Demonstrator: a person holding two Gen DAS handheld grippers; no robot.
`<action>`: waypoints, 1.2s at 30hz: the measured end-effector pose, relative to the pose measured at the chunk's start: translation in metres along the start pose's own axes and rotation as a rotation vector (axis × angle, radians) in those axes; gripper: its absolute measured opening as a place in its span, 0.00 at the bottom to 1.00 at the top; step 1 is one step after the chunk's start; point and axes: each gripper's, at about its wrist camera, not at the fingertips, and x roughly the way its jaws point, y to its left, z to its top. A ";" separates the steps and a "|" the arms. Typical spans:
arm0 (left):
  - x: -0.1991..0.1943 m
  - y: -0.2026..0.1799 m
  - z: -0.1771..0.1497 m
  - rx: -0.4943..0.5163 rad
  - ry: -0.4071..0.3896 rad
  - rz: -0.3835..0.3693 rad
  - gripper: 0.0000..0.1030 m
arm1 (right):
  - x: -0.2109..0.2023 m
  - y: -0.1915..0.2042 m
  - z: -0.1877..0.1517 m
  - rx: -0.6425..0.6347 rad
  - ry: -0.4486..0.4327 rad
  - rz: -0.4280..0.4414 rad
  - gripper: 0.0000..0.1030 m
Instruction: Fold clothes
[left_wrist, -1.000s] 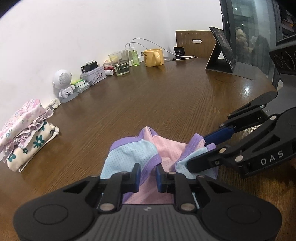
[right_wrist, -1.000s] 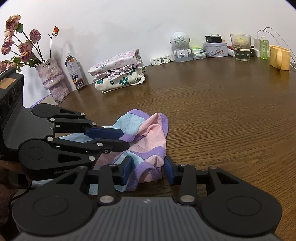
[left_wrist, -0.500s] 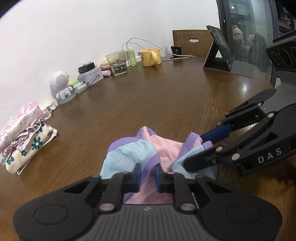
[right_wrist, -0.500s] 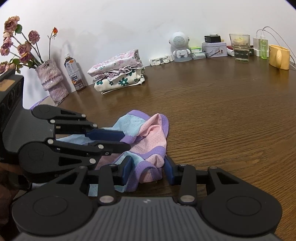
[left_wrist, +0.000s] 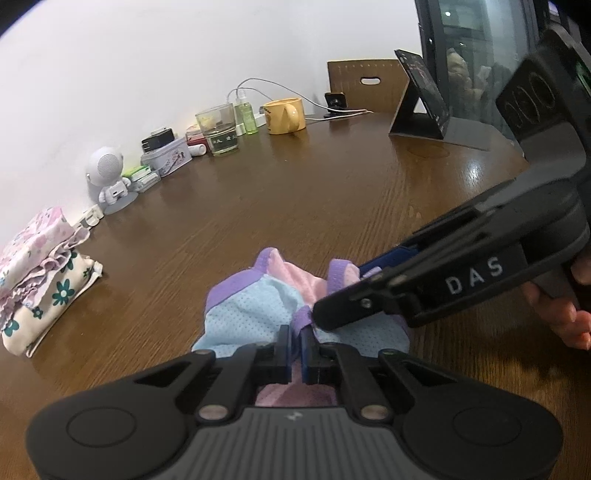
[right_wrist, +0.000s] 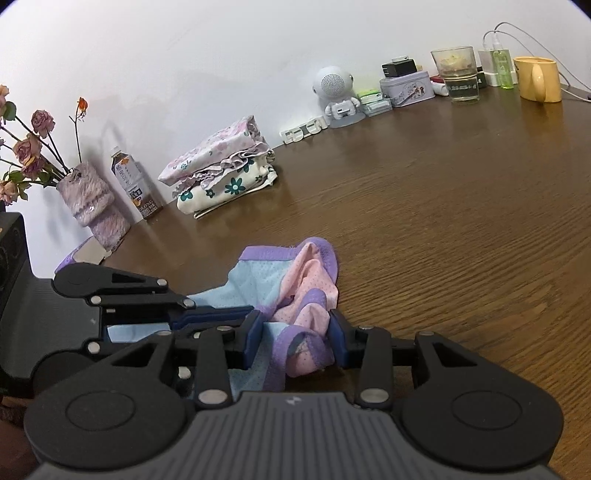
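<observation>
On the brown wooden bench (left_wrist: 332, 206) lies a crumpled garment (left_wrist: 258, 310) of pale blue, pink and purple mesh. Left gripper (left_wrist: 294, 345) has its fingers pinched together on a purple hem of it. Right gripper (right_wrist: 295, 341) has its fingers apart, straddling a bunched pink and purple fold. Near the wall sits a stack of folded clothes (right_wrist: 221, 166).
</observation>
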 end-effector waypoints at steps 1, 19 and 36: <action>0.000 -0.001 0.000 0.002 -0.001 0.000 0.03 | 0.001 0.000 0.000 0.007 -0.001 0.002 0.38; -0.001 0.000 -0.002 0.009 -0.006 -0.012 0.03 | 0.006 0.011 0.002 -0.066 0.008 -0.034 0.36; -0.016 0.003 -0.006 0.020 -0.054 -0.003 0.11 | 0.007 0.025 -0.006 -0.150 -0.015 -0.063 0.08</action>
